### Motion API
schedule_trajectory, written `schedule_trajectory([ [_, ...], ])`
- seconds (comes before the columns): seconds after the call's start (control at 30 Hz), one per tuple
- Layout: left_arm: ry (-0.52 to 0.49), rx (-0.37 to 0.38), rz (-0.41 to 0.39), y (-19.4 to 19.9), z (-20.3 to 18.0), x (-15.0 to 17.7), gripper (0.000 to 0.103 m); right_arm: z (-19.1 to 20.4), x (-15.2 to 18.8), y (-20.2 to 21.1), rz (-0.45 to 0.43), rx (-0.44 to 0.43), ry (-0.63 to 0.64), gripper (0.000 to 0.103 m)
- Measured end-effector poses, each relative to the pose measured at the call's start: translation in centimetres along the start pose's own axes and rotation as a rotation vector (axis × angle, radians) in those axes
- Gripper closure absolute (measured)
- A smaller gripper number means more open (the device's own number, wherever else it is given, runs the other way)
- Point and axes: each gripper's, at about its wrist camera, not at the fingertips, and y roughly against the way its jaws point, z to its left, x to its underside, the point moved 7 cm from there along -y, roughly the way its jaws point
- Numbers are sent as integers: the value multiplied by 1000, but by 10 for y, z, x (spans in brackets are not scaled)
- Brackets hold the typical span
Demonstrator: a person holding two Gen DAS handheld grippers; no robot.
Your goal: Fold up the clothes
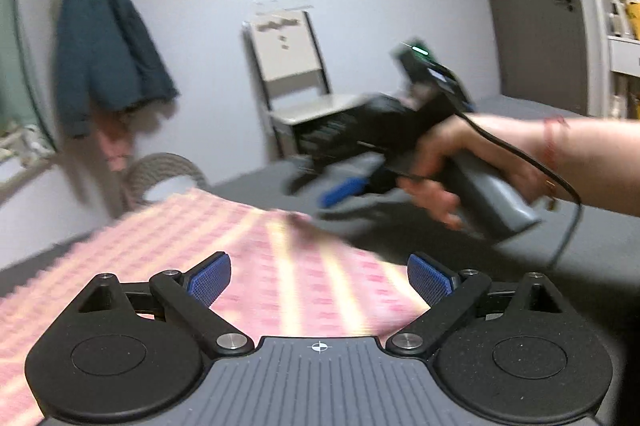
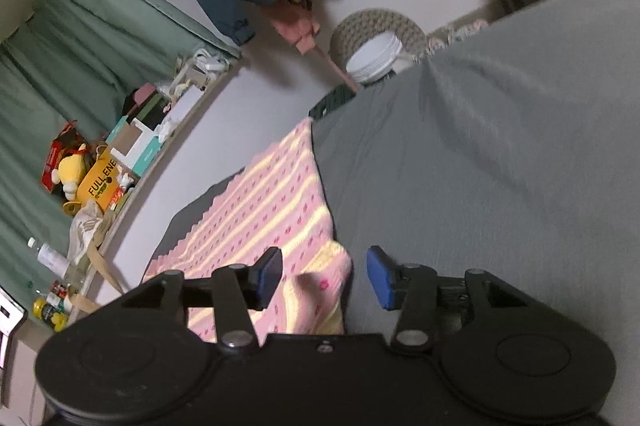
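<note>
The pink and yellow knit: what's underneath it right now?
The pink and yellow knit lies on the grey bed sheet, which shows all around it. A folded-over corner by the right gripper covers its own lower layer; anything beneath is hidden.

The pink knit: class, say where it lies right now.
The pink knit lies flat on the grey sheet along the wall-side edge; in the right wrist view its near corner sits between the open right hand-held gripper's fingers.
</note>
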Motion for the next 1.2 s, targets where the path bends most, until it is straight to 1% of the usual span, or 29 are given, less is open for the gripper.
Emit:
schedule_trajectory([
  [0.07,6,-48,-3,-19,44,-12,7,4,-4,4,-30,10,26,49],
  [0.13,35,-122,-9,-22,84,-22,7,9,-6,8,-60,-5,43,47],
  [0.17,60,-161,-14,-32,104,-29,7,12,-7,10,-73,-18,45,46],
  [0.23,132,-268,-17,-23,142,-31,7,18,-6,12,-92,-45,59,43],
  [0.27,175,-319,-12,-16,159,-27,7,21,-5,12,-90,-53,72,40],
  [0.37,339,-445,15,1,213,-10,5,31,2,10,-68,-57,119,39],
  [0.43,455,-496,59,4,252,5,4,38,8,8,-51,-50,158,39],
  [0.5,540,-552,96,2,286,18,4,50,16,4,-29,-51,213,38],
  [0.57,630,-640,126,6,322,33,4,64,26,1,-13,-53,274,37],
  [0.6,666,-682,140,9,339,40,4,72,32,1,-6,-57,306,37],
  [0.63,676,-703,157,12,351,47,4,80,39,1,3,-64,337,36],
  [0.67,687,-707,182,14,362,54,4,89,46,1,12,-71,368,36],
  [0.7,709,-691,205,14,373,62,4,97,53,2,21,-78,399,36],
  [0.83,885,-627,262,15,419,99,4,138,90,8,55,-108,582,35],
  [0.9,935,-581,314,16,428,119,4,162,115,13,64,-125,721,26],
  [0.93,944,-559,344,18,433,127,4,176,129,16,61,-138,805,17],
  [0.97,938,-534,377,18,434,135,4,190,145,19,57,-157,891,14],
  [1.0,912,-520,407,18,434,139,4,203,160,22,51,-179,976,14],
  [1.03,877,-512,418,19,435,142,4,216,175,24,49,-195,1044,13],
  [1.07,868,-495,416,21,435,144,4,228,188,25,50,-207,1100,13],
  [1.1,883,-468,405,21,437,147,4,239,202,26,51,-222,1142,13],
  [1.13,898,-441,394,20,438,151,4,251,215,28,52,-238,1174,8],
  [1.17,917,-420,384,20,440,154,4,262,229,29,46,-255,1197,1],
  [1.2,945,-419,377,20,443,160,4,273,241,31,35,-271,1213,0],
])
